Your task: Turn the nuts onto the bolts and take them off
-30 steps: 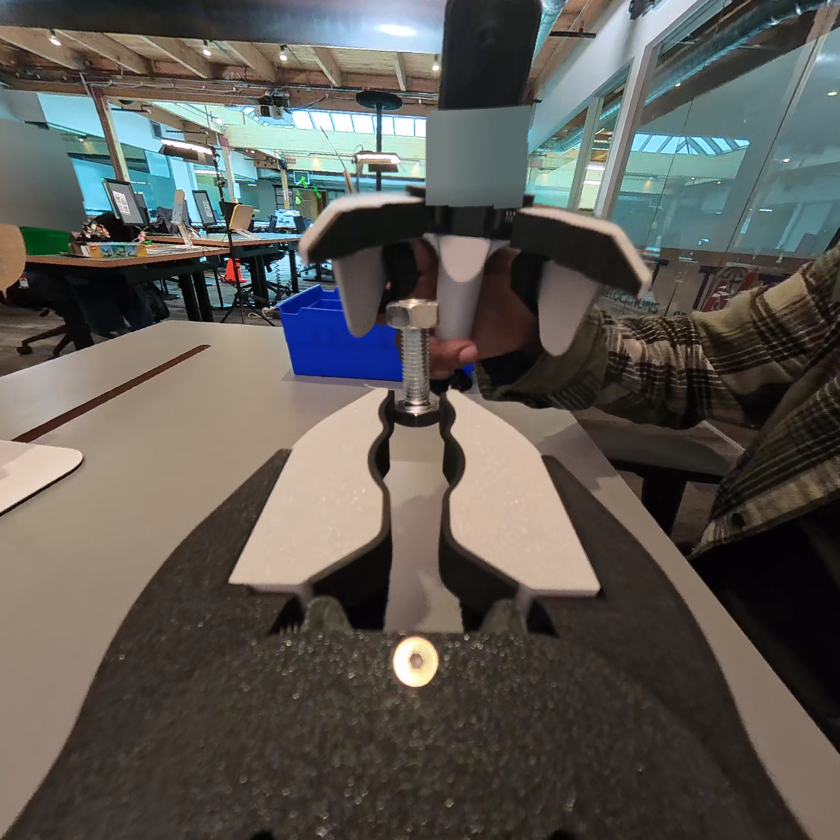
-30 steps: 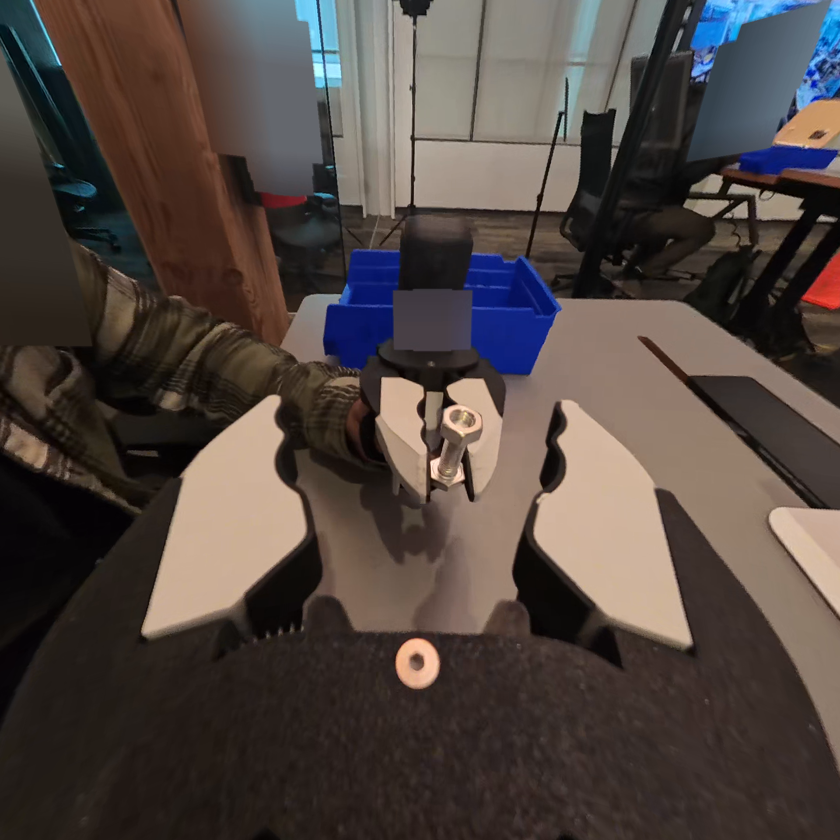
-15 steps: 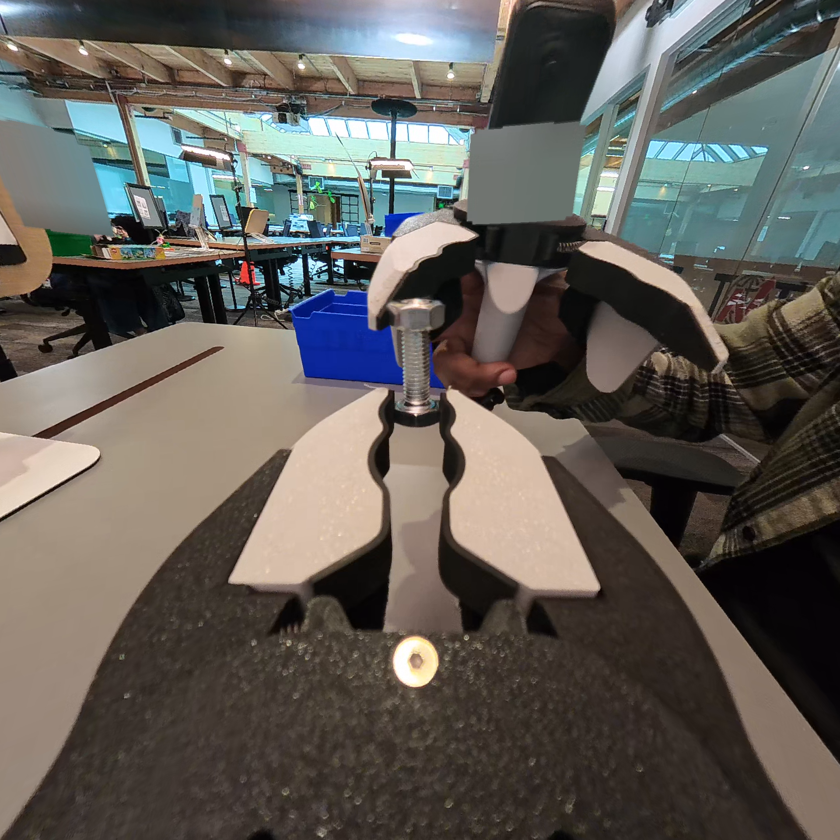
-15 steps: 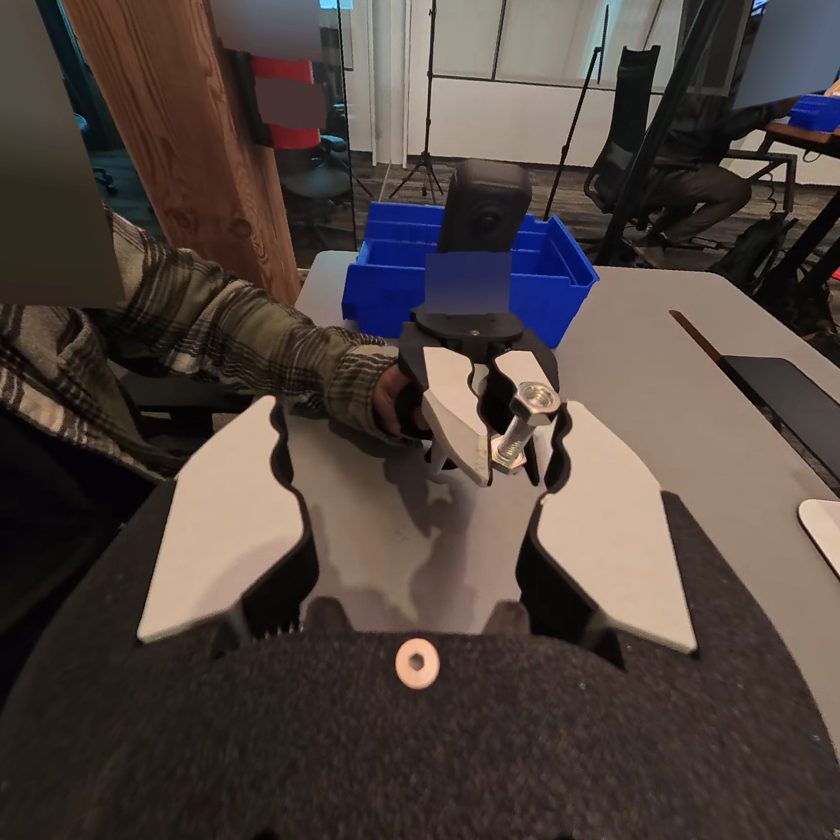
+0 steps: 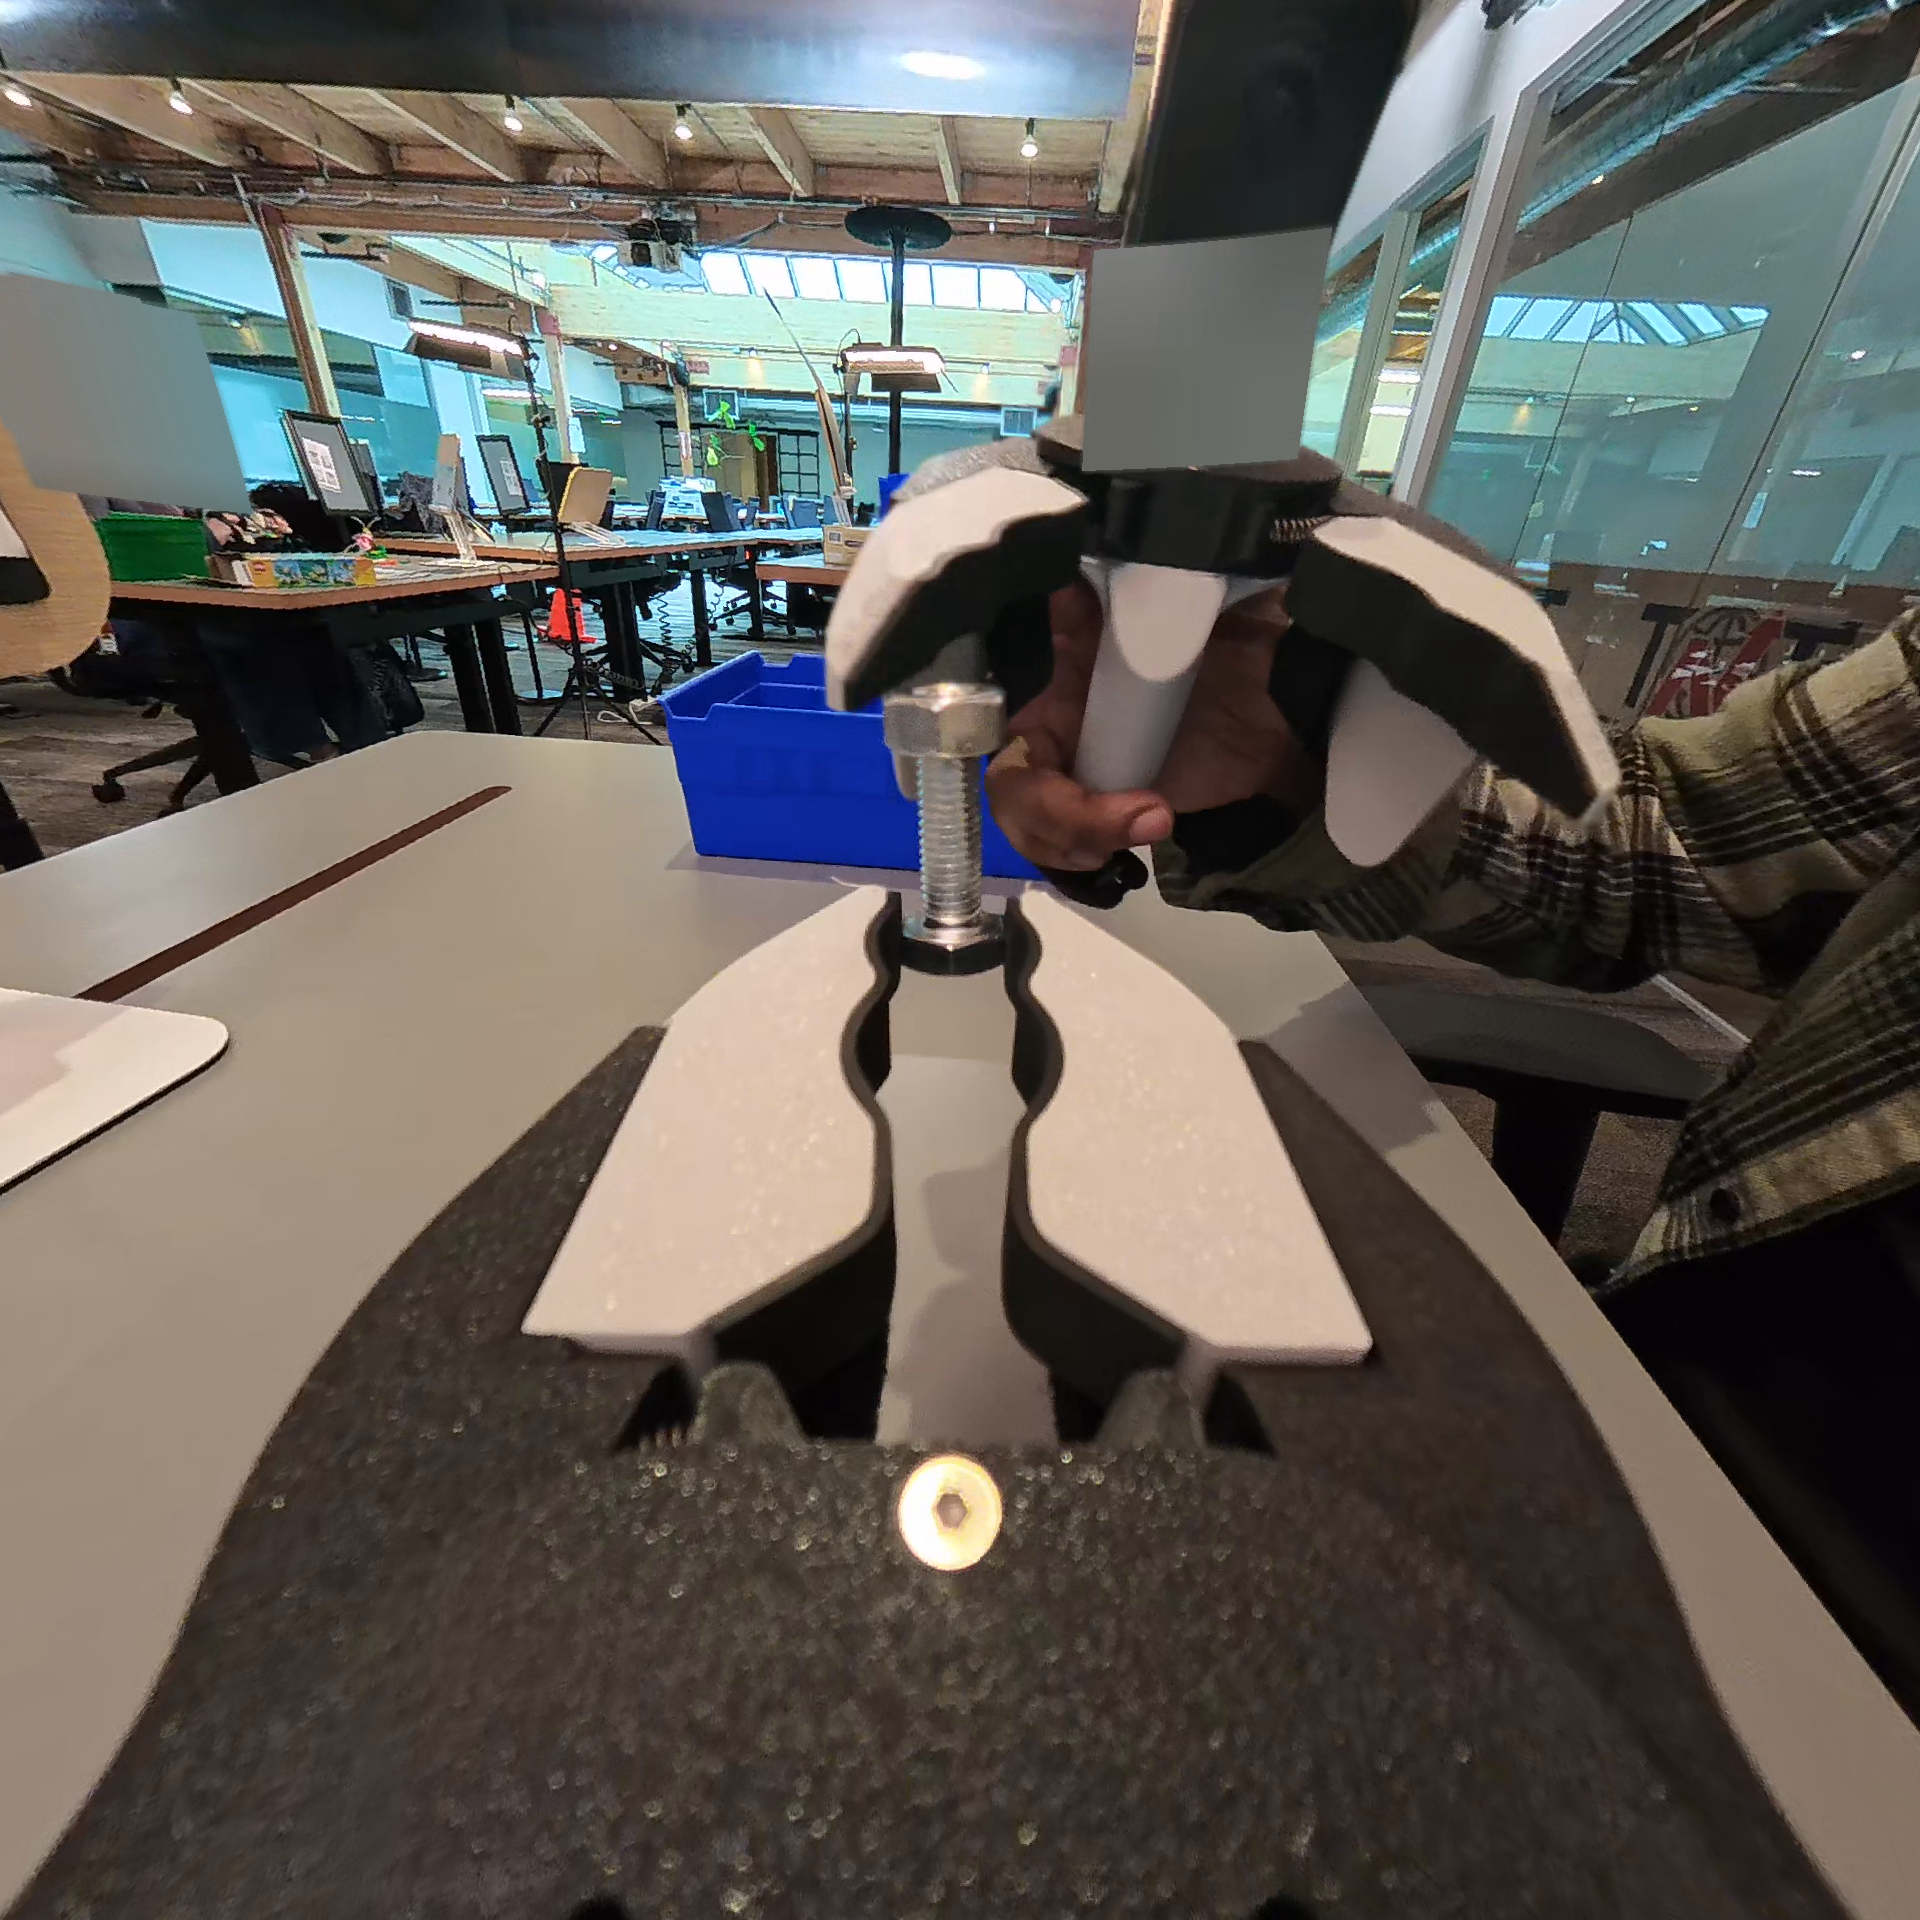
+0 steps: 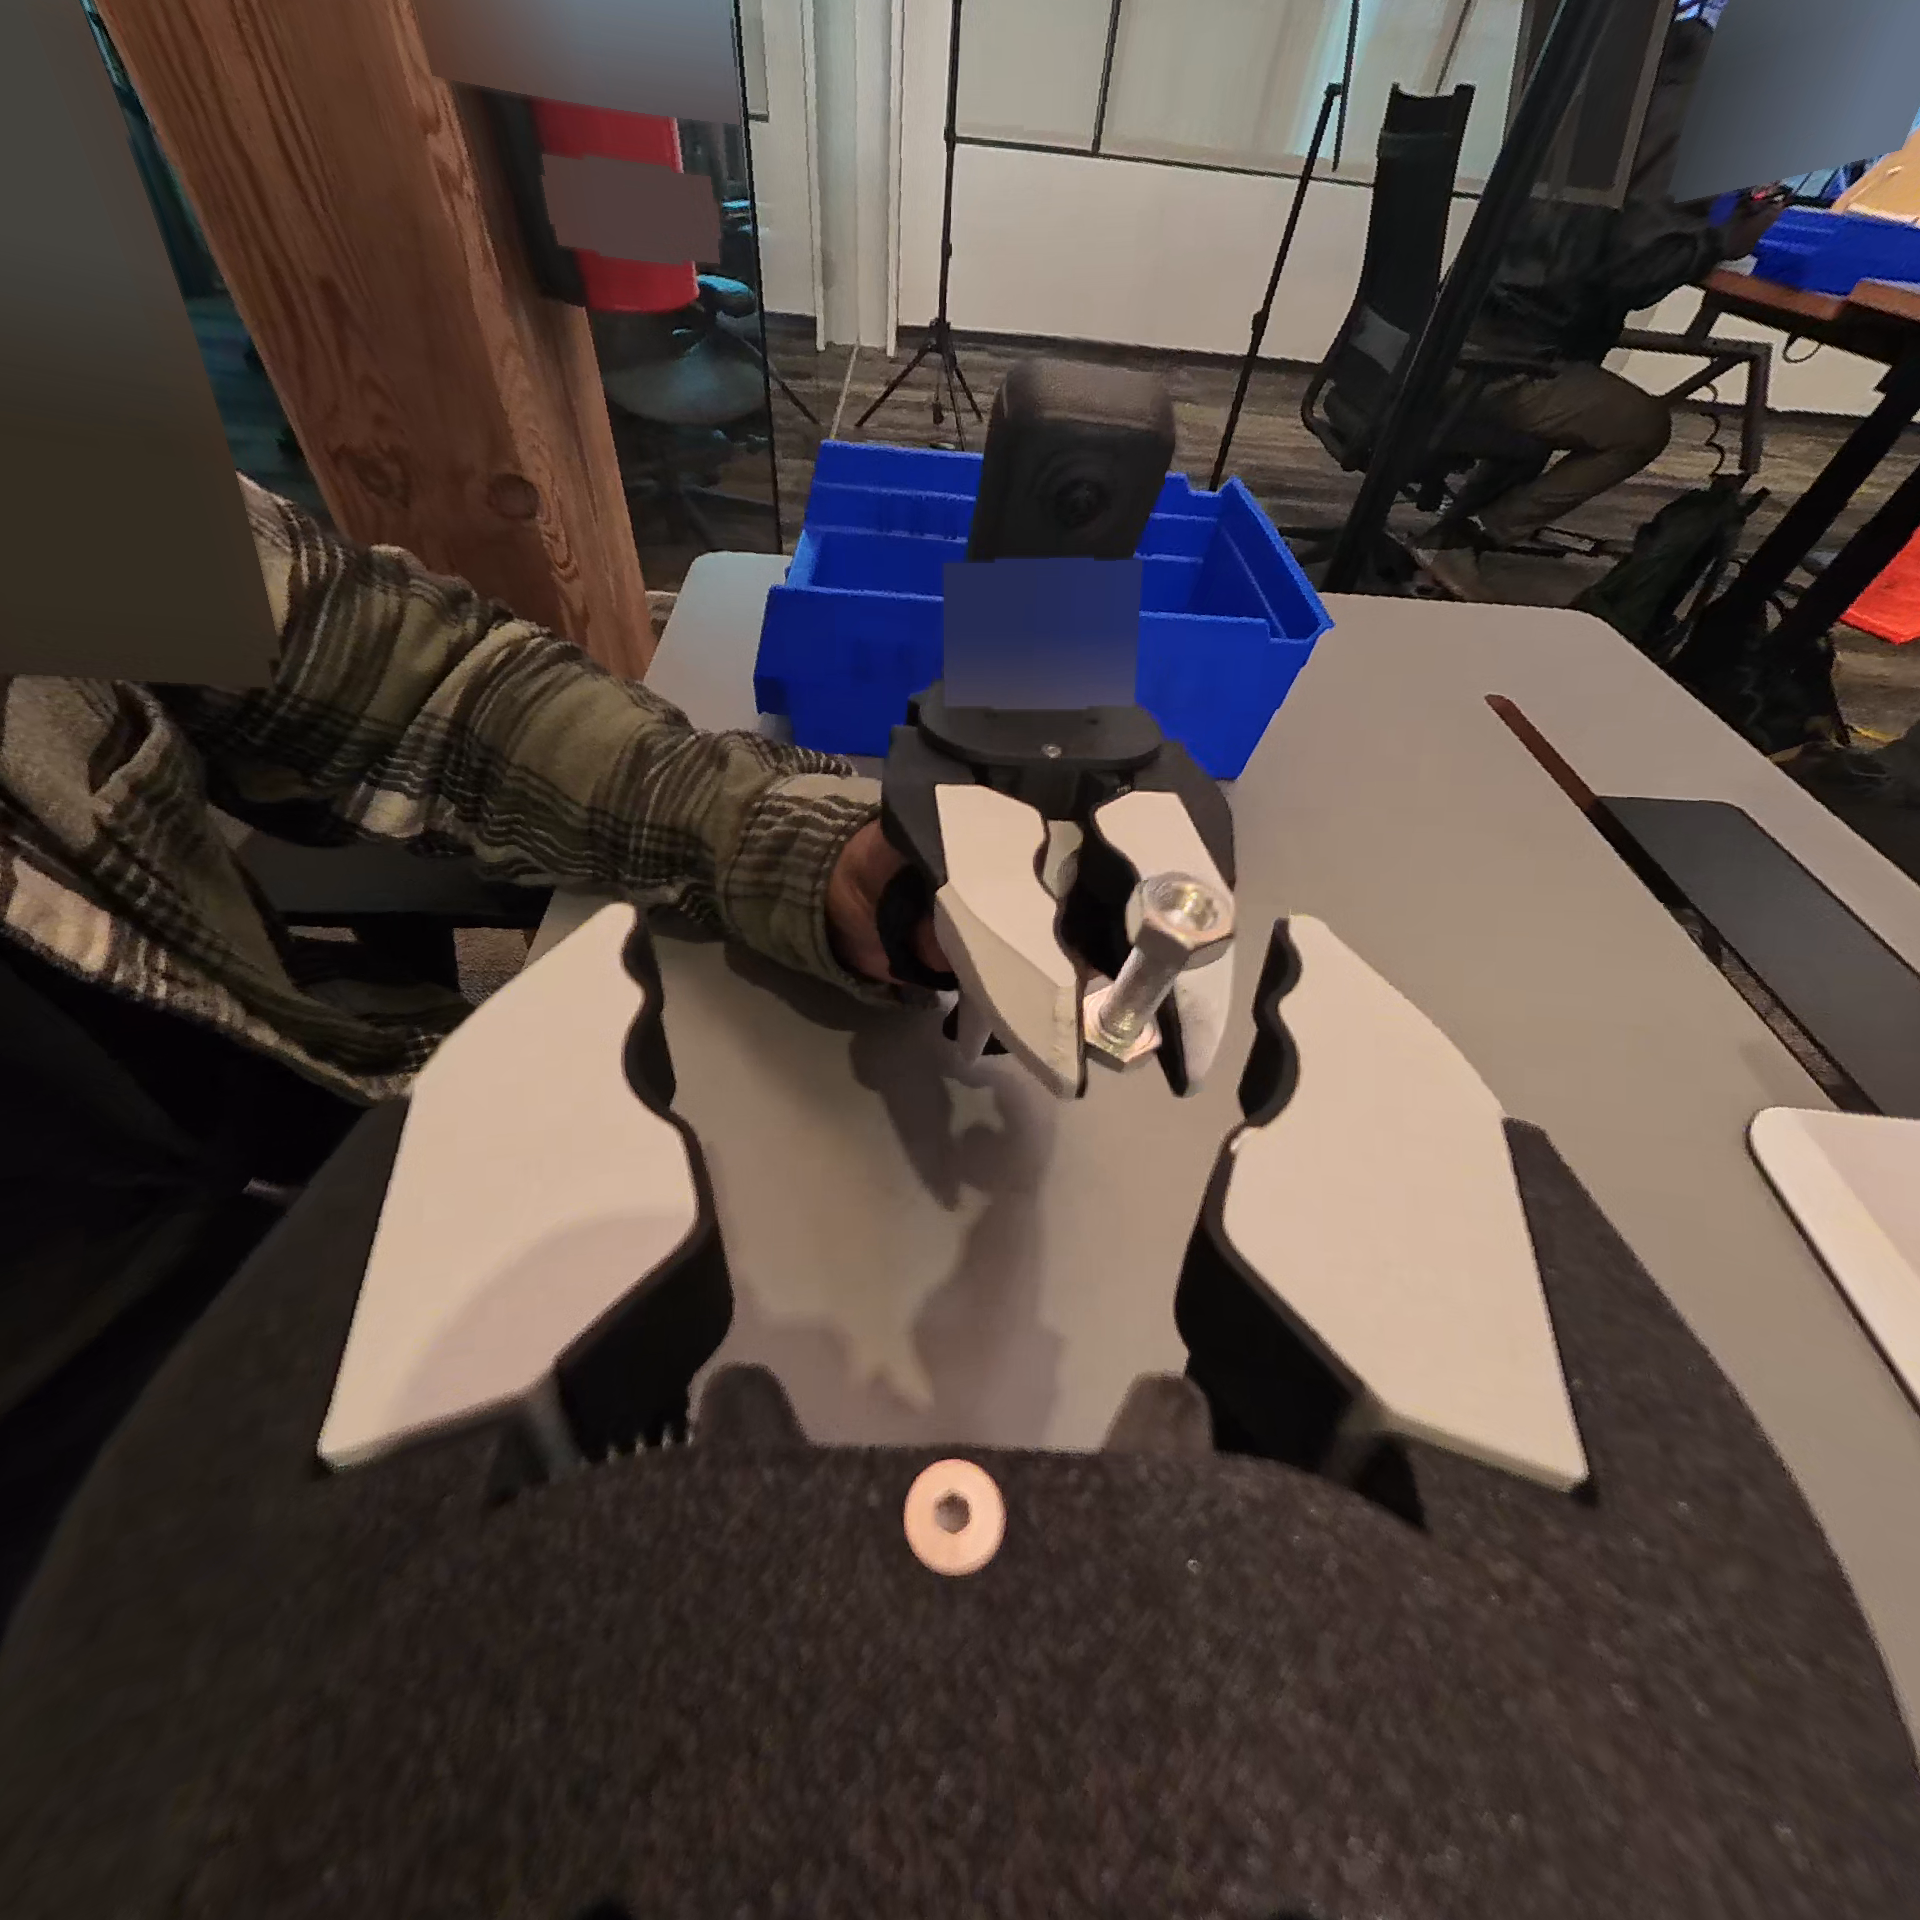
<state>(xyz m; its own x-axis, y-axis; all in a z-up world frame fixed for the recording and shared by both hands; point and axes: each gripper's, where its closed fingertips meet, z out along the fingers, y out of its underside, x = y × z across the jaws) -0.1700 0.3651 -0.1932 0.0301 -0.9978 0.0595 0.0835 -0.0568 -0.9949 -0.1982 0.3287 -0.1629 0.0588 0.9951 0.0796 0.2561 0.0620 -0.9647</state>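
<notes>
A silver bolt (image 5: 948,821) stands upright over the grey table (image 5: 416,987), hex head (image 5: 943,722) on top. My left gripper (image 5: 948,930) is shut on the hex nut (image 5: 948,928) at the bolt's lower end. In the right wrist view the left gripper (image 6: 1127,1070) faces me, holding the nut (image 6: 1120,1039), and the bolt (image 6: 1148,971) tilts toward my right finger. My right gripper (image 6: 956,935) is open and empty. In the left wrist view the right gripper (image 5: 1226,727) hangs just past the bolt, with one finger (image 5: 935,582) above the bolt head.
A blue bin (image 5: 774,774) stands behind the bolt at the table's far edge; it also shows in the right wrist view (image 6: 862,644). A white pad (image 5: 104,1049) and a black mat (image 6: 1766,894) lie to the side. A plaid sleeve (image 5: 1662,852) reaches in. A wooden post (image 6: 384,312) stands by the table. The tips of one gripper are about 5 cm away from the tips of the other.
My right gripper has come closer to the bolt and shifted sideways, so one of its fingers now sits over the bolt head. It stays open. The left gripper keeps its hold.
</notes>
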